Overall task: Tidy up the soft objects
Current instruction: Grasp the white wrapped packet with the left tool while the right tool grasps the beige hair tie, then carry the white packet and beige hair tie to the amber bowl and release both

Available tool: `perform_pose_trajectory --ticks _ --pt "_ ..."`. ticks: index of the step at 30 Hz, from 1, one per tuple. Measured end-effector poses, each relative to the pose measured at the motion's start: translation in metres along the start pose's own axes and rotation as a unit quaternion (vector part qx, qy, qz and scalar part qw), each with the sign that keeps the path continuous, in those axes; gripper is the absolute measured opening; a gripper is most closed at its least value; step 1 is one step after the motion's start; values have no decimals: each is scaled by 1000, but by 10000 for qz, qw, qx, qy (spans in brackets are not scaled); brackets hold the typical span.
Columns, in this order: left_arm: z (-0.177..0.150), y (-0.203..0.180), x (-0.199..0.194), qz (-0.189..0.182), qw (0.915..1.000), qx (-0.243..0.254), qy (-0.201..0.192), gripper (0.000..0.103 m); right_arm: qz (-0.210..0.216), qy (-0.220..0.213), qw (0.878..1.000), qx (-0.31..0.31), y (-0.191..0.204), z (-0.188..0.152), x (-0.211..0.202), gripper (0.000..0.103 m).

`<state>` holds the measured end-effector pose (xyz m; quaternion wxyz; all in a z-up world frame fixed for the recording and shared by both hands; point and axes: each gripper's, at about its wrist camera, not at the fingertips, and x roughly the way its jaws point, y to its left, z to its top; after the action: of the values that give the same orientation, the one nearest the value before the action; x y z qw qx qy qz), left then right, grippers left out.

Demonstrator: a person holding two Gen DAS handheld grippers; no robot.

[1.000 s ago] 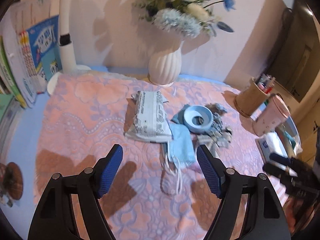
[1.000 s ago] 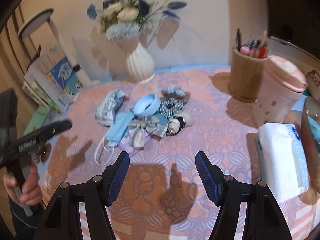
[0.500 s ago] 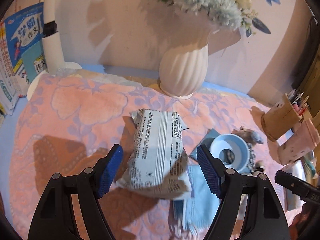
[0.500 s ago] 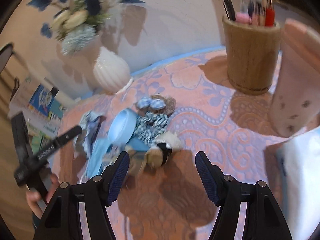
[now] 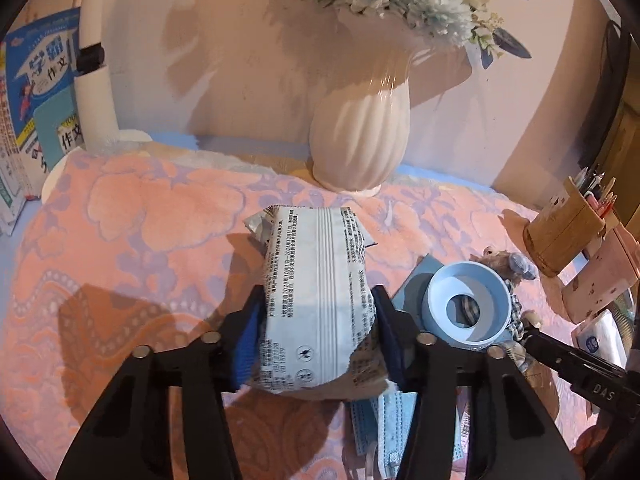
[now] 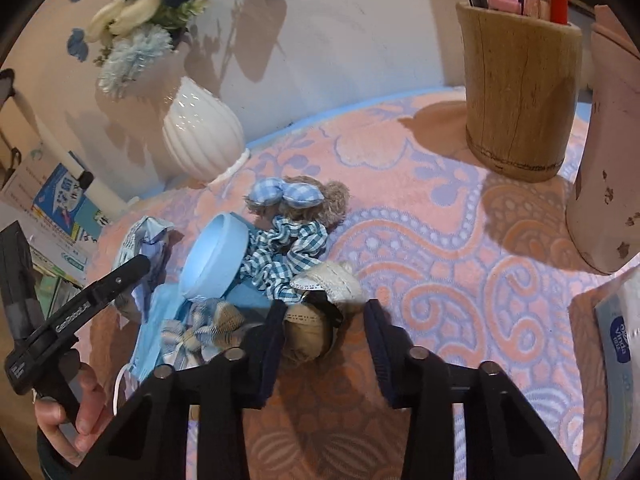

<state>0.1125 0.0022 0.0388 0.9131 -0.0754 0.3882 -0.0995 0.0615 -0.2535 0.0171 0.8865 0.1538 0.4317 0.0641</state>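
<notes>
A soft white printed packet point(image 5: 316, 300) lies on the pink patterned cloth point(image 5: 132, 216). My left gripper point(image 5: 318, 334) has its blue pads against both sides of the packet's near end. My right gripper point(image 6: 326, 336) has closed part way around a beige and white lace hair tie point(image 6: 316, 312), with a gap left on its right side. Behind it lie a blue gingham scrunchie point(image 6: 284, 256), a fuzzy brown hair tie with blue bows point(image 6: 296, 196), a light blue ring point(image 6: 214, 256), a plaid bow point(image 6: 204, 328) and blue face masks point(image 6: 150, 332).
A white ribbed vase point(image 5: 360, 136) of flowers stands at the back. A wooden pen holder point(image 6: 520, 92) and a pink container point(image 6: 612, 152) stand at the right. A tissue pack point(image 6: 620, 340) lies at the right edge. Books point(image 5: 36, 92) lean at the left.
My left gripper has moved forward over the packet and closed onto it. My right gripper has moved forward and down to the pile and narrowed around the lace hair tie.
</notes>
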Motion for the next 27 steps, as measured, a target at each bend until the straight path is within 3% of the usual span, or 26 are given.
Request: perform_pose_trajectory --ticks 3,8,13,17,20,22,23,24,27 --pt "0 -3 -10 30 9999 83 -140 47 -238 -219 9992 -243 4 -2 -16 25" --pt "-3 -15 -46 -146 9993 174 -311 47 -237 -413 9968 -641 4 -10 -56 25" --pt "-28 -34 -92 -215 9983 385 -393 47 -199 30 9924 -1210 8 -42 -72 26" --pt "-65 -42 -103 -477 9984 284 -122 47 -626 312 9837 -1659 13 -74 -68 26" --pt "-93 -56 -107 -511 9979 406 24 47 -535 467 9845 -1601 9 -87 -65 26" --pt "-108 -64 -106 -554 9971 492 151 47 -443 687 9882 -1297 1 -89 -62 36" --pt "-114 -67 -105 -586 9968 506 222 47 -404 788 9898 -1115 -3 -91 -61 55" --pt "-120 -68 -103 -620 9964 493 288 47 -307 775 9918 -972 -5 -92 -62 65" --pt "-129 -70 -101 -650 9964 432 327 47 -119 672 9952 -698 -6 -99 -68 73"
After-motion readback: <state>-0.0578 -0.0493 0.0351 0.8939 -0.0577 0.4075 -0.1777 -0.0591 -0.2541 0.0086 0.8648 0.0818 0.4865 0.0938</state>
